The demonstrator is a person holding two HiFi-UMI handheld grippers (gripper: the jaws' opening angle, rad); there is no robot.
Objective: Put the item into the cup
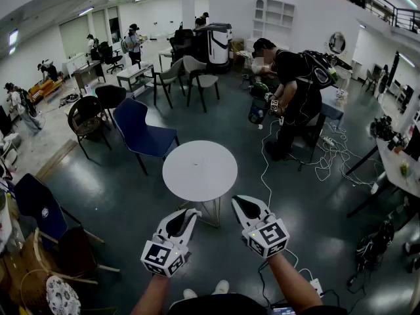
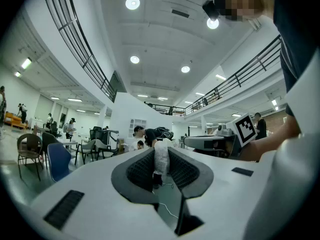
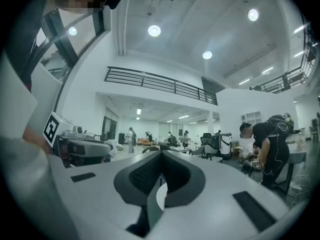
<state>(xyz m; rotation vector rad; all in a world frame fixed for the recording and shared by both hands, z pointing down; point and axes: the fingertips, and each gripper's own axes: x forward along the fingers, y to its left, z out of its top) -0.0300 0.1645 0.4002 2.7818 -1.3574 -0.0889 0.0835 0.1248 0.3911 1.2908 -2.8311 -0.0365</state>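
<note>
My left gripper is held level just before the round white table, whose top is bare. In the left gripper view its pads are shut on a narrow, white, rough-surfaced item that stands upright between them, its top just above the tips of the left gripper. My right gripper is beside it, also short of the table's near rim. The tips of the right gripper meet with nothing between them, and the table shows through the gap below. I see no cup in any view.
A blue chair stands left of the table and darker chairs stand behind it. A person in black bends over beyond the table, with white cables on the floor there. A desk lines the right edge.
</note>
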